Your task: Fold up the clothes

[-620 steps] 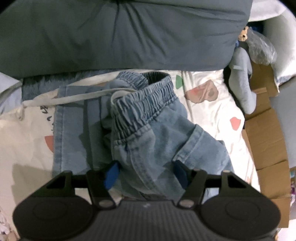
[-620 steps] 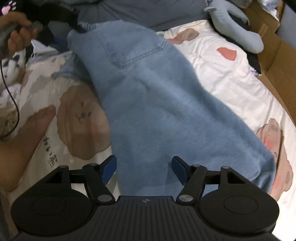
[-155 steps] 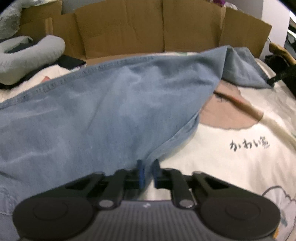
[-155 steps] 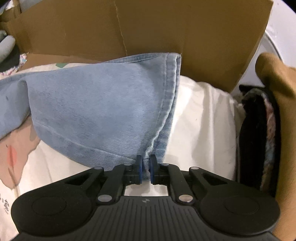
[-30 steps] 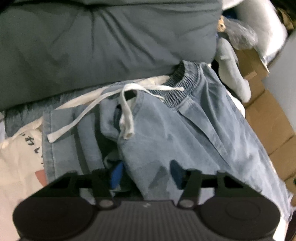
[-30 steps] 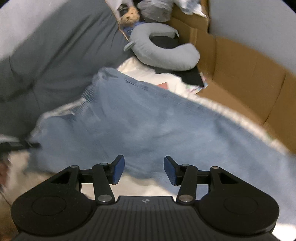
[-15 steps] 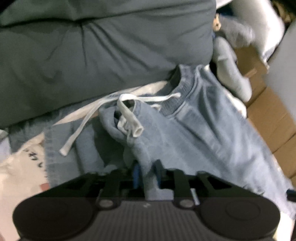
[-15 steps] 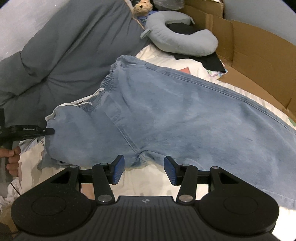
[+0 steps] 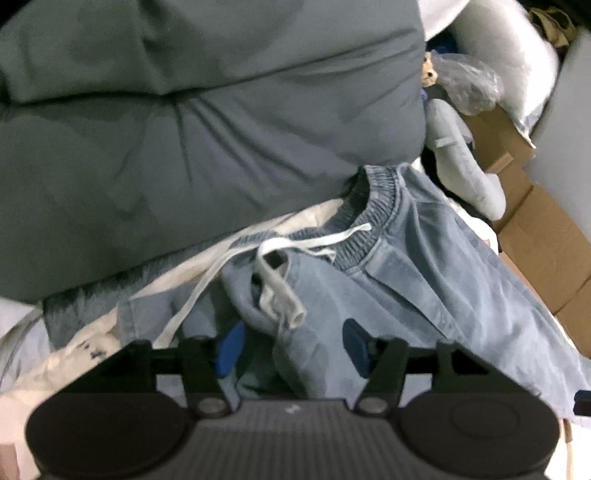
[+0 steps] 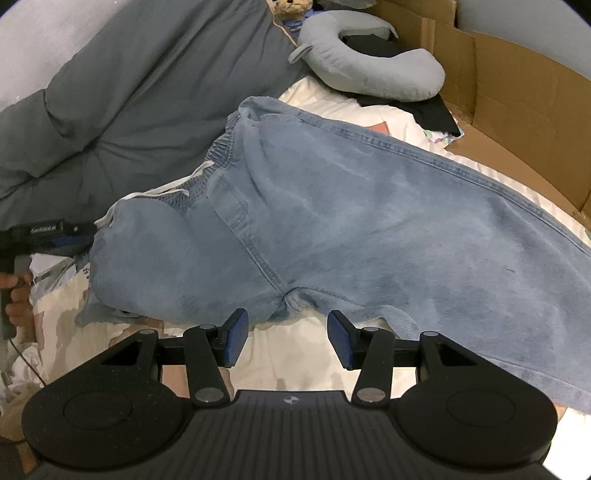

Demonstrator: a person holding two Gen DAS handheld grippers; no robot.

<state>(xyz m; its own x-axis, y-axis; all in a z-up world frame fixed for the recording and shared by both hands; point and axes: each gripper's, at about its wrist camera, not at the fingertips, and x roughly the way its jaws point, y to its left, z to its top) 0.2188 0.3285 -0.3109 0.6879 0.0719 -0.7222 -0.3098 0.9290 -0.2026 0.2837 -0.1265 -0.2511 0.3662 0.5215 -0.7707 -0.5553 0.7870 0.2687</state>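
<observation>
Left gripper (image 9: 291, 347): jaws opening, blue pads (image 9: 229, 347) standing clear to either side of a bunched fold of the jeans (image 9: 424, 280); the denim lies between them but neither pad presses on it, so the cloth is released. Half a second ago the same jaws were pinched tight on that fold. In the right wrist view this gripper (image 10: 79, 240) shows at the left edge, its tip at the corner of the waistband, with the person's hand (image 10: 16, 299) on its handle.

Right gripper (image 10: 284, 338): jaws apart and empty, holding nothing, hovering over the pale printed bedsheet (image 10: 314, 369) just below the crotch seam of the jeans. Its opening is unchanged from a second ago.

The jeans (image 10: 369, 229) lie spread across the middle of the frame, elastic waistband toward the upper left, legs running to the lower right. The white drawstring (image 9: 284, 291) trails loose over the waistband at the centre of the left wrist view.

Surroundings: a grey duvet (image 9: 184, 129) fills the upper left of both views and butts against the waistband. A grey neck pillow (image 10: 373, 70) sits at upper centre-right, with a small plush bear (image 10: 290, 7) above it. Cardboard panels (image 10: 517, 103) line the right edge.
</observation>
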